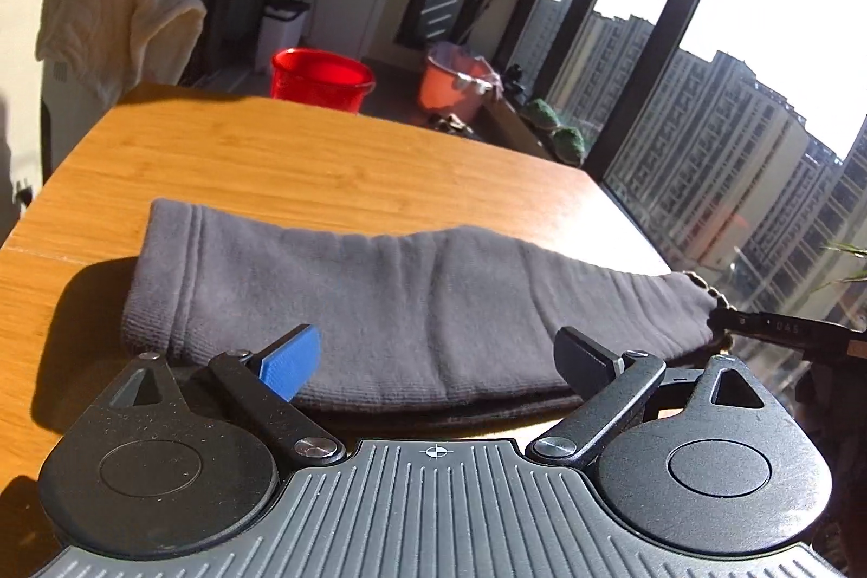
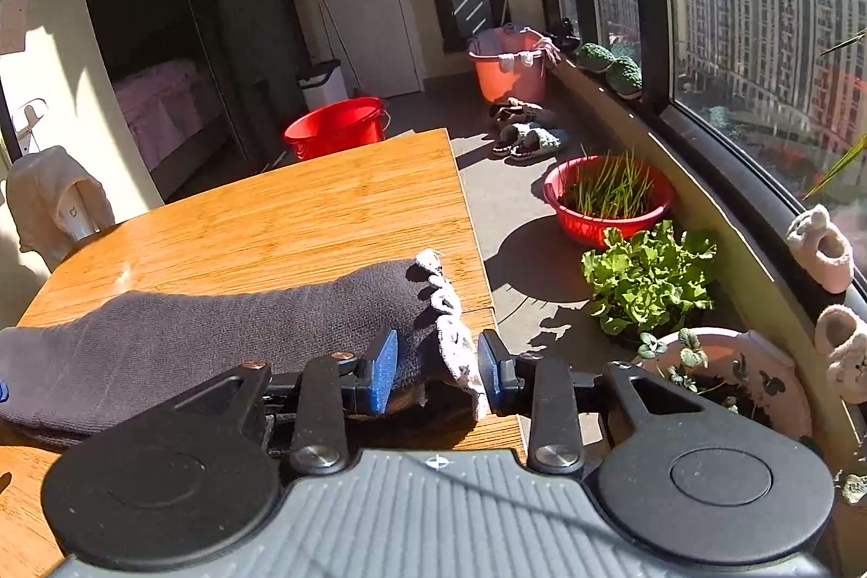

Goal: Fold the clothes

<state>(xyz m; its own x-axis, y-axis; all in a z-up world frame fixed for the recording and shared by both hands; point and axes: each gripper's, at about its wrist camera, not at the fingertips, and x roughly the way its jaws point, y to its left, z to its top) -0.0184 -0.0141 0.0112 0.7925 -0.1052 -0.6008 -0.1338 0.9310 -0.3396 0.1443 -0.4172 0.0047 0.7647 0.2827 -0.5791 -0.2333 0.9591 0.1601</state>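
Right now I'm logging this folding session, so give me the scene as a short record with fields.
surface: wooden table
garment: grey knit garment, lying folded across the table, pale lace trim at its right end
left gripper: open, at the garment's near edge
right gripper: open, fingers either side of the trimmed end
background: red bucket on the floor beyond the table

A soft grey knitted garment (image 1: pixel 390 291), folded into a long flat band with a ribbed cuff at its left end and pale lace trim (image 2: pixel 452 334) at its right, lies across the lower middle of both views on the wooden tabletop (image 1: pixel 303 155).
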